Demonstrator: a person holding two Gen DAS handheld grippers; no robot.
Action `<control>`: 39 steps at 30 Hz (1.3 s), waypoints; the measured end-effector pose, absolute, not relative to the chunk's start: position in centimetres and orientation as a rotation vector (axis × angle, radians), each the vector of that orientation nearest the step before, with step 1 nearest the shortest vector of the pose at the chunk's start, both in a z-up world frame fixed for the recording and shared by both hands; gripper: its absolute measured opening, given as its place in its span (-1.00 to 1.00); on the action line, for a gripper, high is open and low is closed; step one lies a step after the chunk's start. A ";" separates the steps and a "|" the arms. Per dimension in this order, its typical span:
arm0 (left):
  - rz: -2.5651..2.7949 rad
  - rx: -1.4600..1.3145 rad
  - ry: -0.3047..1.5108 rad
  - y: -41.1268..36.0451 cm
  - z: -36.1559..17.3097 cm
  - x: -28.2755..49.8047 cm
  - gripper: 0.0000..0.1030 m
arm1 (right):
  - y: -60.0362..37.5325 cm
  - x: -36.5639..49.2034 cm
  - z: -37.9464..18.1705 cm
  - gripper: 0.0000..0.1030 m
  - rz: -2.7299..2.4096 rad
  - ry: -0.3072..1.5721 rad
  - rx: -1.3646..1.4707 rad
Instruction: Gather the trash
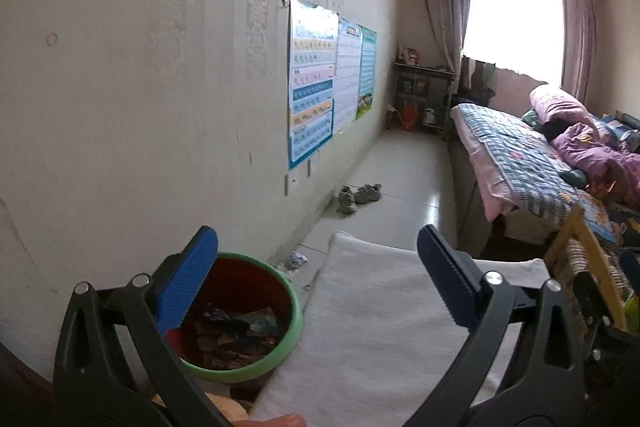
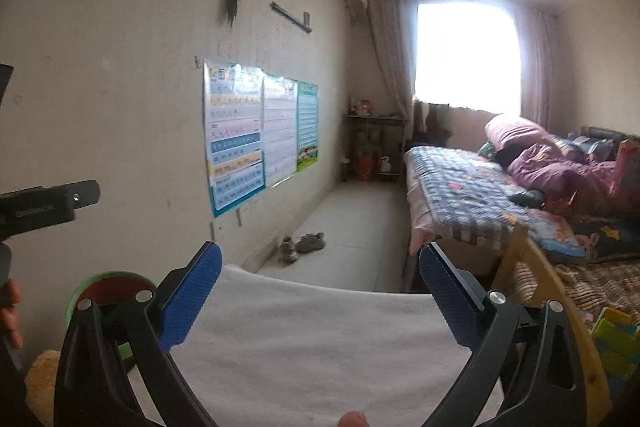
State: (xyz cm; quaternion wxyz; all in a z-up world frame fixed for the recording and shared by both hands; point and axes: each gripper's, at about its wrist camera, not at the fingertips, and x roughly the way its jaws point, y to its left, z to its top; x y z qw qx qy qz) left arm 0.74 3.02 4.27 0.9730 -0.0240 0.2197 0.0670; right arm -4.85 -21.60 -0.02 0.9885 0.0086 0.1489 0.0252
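Both claws are spread wide and hold nothing: the left claw point(image 1: 318, 275) hangs over the near edge of the white-covered counter point(image 1: 380, 327) with its left pad above the bin point(image 1: 240, 315), and the right claw point(image 2: 320, 291) hovers over the same white counter, pointing down the room. Held level and empty like this, they look ready to search for something to pick up, not to carry anything.

The bin, red inside with a green rim, stands on the floor against the wall just beside the counter, probably so that trash can be dropped in with a short reach. It already holds a layer of crumpled wrappers. In the right wrist view only part of its rim shows, behind the left pad.

1 piece of loose trash is visible: a crumpled paper wad point(image 1: 297, 259) on the floor by the wall, just beyond the bin, near the counter's far corner. It seems the likely next target, though a claw would have to drop low to reach it.

Counted: 2 claws, 1 bin, 1 paper wad, 2 shoes point(image 1: 358, 195) lying together farther along the wall, 3 posters point(image 1: 328, 83) side by side, 1 bed point(image 1: 528, 155) on the right. The counter top shows no trash
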 end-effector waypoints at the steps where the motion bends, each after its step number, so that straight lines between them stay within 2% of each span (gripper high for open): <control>1: 0.146 -0.043 0.439 3.0 4.3 0.6 0.89 | -21.6 -4.8 -0.2 0.86 0.050 0.300 0.018; 33: 0.143 -0.070 0.494 3.8 3.4 1.2 0.89 | -20.2 -3.6 -2.3 0.86 0.071 0.384 0.011; 39: 0.144 -0.082 0.546 4.6 1.6 1.8 0.90 | -21.2 -1.7 -5.3 0.86 0.070 0.511 0.055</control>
